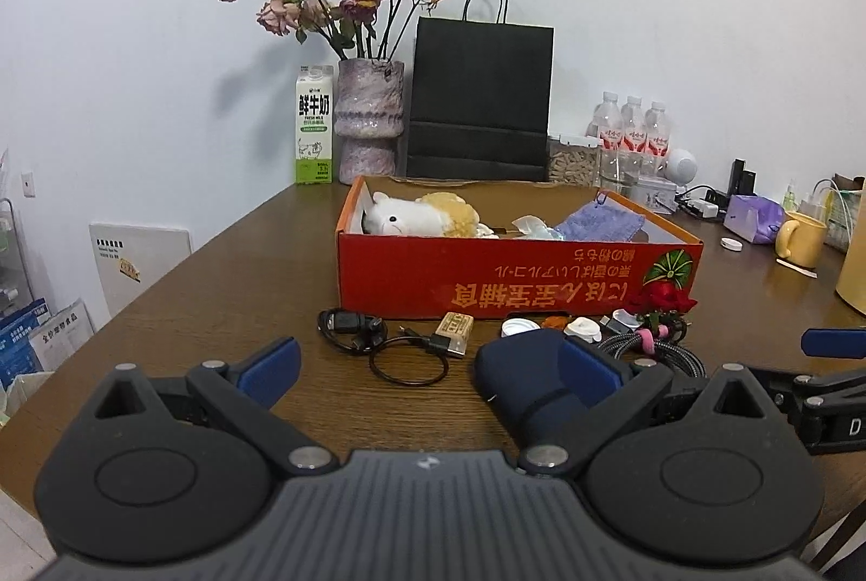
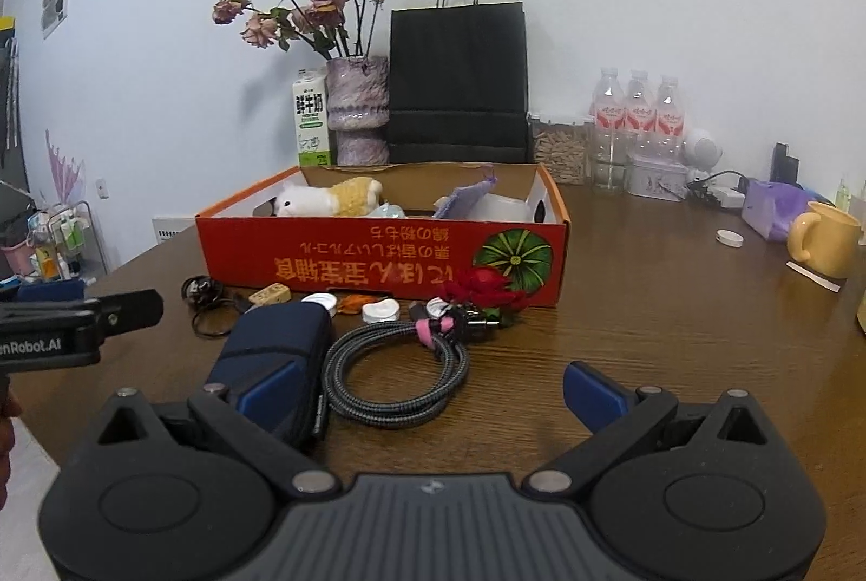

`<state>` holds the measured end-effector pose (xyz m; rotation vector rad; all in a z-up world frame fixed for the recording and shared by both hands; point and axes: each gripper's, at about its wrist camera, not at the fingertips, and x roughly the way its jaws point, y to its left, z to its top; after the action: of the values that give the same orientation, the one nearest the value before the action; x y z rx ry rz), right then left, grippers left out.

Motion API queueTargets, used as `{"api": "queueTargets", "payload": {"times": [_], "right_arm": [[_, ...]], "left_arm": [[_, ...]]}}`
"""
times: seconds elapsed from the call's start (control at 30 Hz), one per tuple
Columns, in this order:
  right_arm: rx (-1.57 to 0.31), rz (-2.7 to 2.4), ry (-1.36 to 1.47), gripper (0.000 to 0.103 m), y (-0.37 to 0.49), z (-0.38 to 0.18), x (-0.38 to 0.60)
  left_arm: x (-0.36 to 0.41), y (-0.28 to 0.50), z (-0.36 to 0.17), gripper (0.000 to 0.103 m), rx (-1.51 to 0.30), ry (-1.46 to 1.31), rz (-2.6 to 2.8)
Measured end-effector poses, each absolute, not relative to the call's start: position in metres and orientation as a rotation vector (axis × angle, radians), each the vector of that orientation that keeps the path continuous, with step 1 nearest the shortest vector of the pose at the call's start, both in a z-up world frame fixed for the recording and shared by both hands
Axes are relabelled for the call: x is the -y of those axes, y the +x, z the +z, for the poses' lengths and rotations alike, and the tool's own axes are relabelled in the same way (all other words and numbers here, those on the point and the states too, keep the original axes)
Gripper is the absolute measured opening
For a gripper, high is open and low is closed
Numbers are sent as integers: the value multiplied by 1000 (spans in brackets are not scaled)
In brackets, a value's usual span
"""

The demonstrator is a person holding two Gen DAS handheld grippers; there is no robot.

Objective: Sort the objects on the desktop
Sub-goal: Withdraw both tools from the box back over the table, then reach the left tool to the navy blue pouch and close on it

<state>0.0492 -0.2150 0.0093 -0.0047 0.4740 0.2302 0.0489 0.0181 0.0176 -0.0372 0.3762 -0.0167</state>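
Note:
A red cardboard box (image 1: 487, 278) (image 2: 346, 264) sits on the brown table and holds a plush toy (image 1: 417, 215) and a purple cloth (image 1: 606, 221). In front of it lie a black cable (image 1: 357, 329), a small tan block (image 1: 454, 326), white caps (image 1: 582, 327), a red rose (image 2: 484, 288), a coiled braided cable (image 2: 395, 378) and a dark blue pouch (image 1: 525, 380) (image 2: 276, 359). My left gripper (image 1: 433, 372) is open, its right finger beside the pouch. My right gripper (image 2: 433, 391) is open around the braided cable, above the table.
At the back stand a milk carton (image 1: 314, 126), a vase of dried roses (image 1: 371, 121), a black paper bag (image 1: 479, 104), water bottles (image 1: 630, 129) and a jar. A yellow mug (image 2: 828, 242) and purple tissue pack (image 2: 768, 207) sit at the right.

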Motion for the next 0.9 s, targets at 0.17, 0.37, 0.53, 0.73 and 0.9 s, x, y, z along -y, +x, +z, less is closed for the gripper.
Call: {"api": "queueTargets", "payload": {"times": [0.17,0.37,0.53,0.73,0.9], "right_arm": [[-485,259,-29,103,49,8,204],[-501,248,-49,103,53,5,197],[-515,198,-46,103,53,4,209],[-537,151,-42,103,57,-2,230],[-558,145,-21,103,70,-6,248]], "left_arm": [[-24,48,17,103,-382,-45,4],[-23,52,13,103,-423,-43,4],[-8,63,13,103,-473,-36,-39],[18,84,11,103,-545,-25,-73],[38,106,7,103,-608,-16,-79]]}}
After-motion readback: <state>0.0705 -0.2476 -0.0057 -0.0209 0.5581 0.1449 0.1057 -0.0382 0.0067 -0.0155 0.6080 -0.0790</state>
